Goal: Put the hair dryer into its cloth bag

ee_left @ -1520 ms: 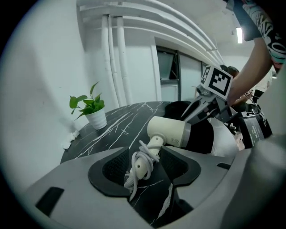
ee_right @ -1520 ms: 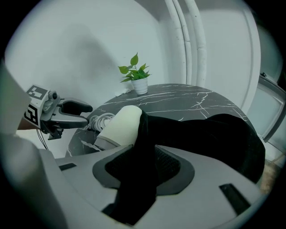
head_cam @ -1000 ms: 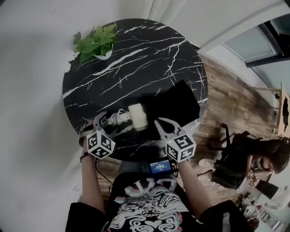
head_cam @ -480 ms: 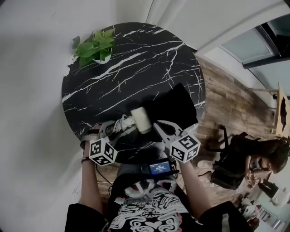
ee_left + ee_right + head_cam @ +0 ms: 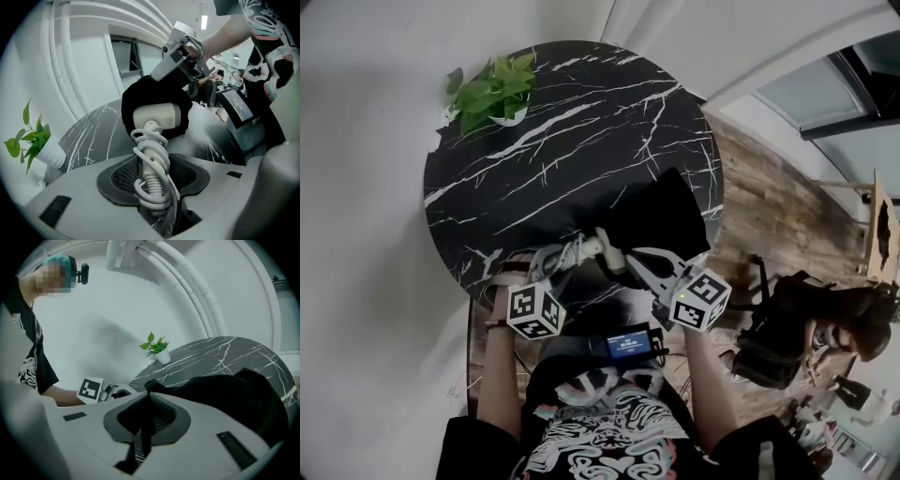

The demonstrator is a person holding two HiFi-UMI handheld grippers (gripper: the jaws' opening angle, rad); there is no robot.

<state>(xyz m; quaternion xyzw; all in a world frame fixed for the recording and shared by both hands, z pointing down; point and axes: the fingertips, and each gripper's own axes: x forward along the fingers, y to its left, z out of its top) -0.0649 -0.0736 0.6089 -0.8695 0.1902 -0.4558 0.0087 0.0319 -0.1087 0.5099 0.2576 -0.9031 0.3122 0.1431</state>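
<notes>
Insertion step, as judged: the hair dryer (image 5: 156,117) is presented head-first at the mouth of the cloth bag (image 5: 667,210), and from the left gripper view its head looks just inside the black fabric. How deep it sits cannot be read.

Grips:
- left gripper (image 5: 152,174): clamped on the dryer's handle, with the wound cord caught under the pads
- right gripper (image 5: 147,411): pinched tight on a fold of the bag's edge, and that edge is held up off the table (image 5: 534,141)

Position: dryer and bag are both at the near side of the round marble table, directly ahead of the person. The rest of the bag lies slack on the top, towards the right edge. The potted plant (image 5: 492,89) is well apart at the far left.

Next move, as judged: the mouth must be kept lifted and spread by the right gripper while the dryer is pushed further in along its own axis. A regrip is probably needed before the handle end goes in, since the left jaws would otherwise be carried into the mouth.

Dryer: small, off-white, boxy rounded head with a printed label on the end face. The handle is straight, with a ribbed cord sleeve. The white cord is looped several times round the handle; the loops look loose, so a snag on the fabric is a likely risk.
</notes>
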